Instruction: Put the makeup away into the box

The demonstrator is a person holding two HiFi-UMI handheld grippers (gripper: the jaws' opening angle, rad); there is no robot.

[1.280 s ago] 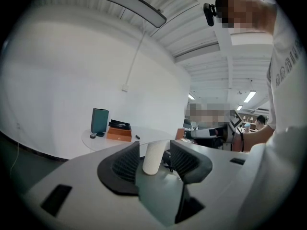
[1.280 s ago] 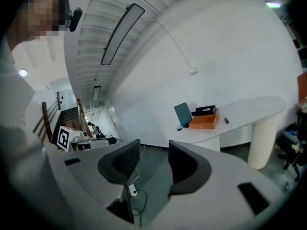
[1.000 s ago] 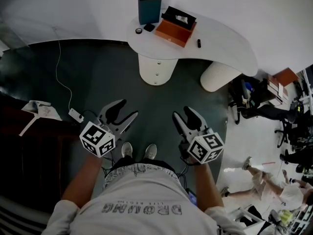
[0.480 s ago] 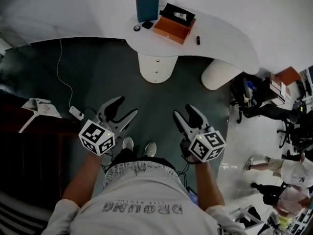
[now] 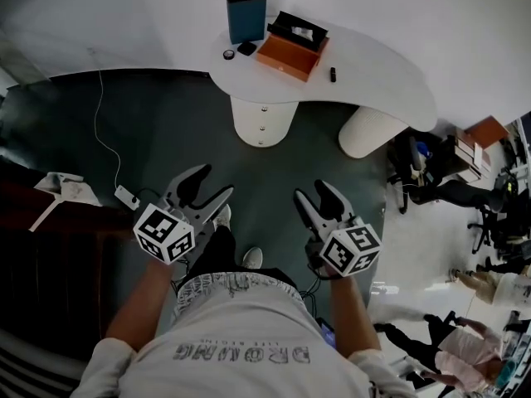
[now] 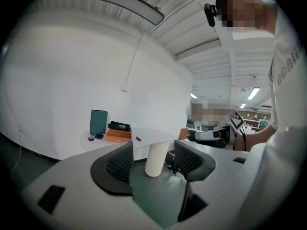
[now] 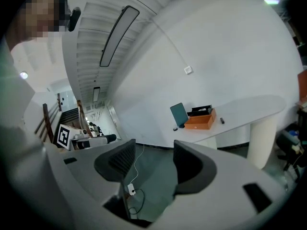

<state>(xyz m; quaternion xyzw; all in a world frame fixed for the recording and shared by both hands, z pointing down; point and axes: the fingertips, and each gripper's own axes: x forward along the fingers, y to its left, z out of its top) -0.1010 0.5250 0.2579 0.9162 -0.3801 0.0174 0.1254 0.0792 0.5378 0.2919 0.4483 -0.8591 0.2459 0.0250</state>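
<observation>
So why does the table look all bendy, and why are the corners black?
Head view: a wide lens curves the white table and dims the edges. Left gripper view: a round picture with black corners, the ceiling light bowed. Right gripper view: the same round frame, the wall bulges, the orange box looks tiny.

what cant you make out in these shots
- Orange box, head view: too far and small to show what lies inside; both gripper views show only its side.
- Three small dark things on the table, near the teal box and right of the orange box: too small to name in any view.
- People at the right edge, head view: blurred and cut off by the frame.
</observation>
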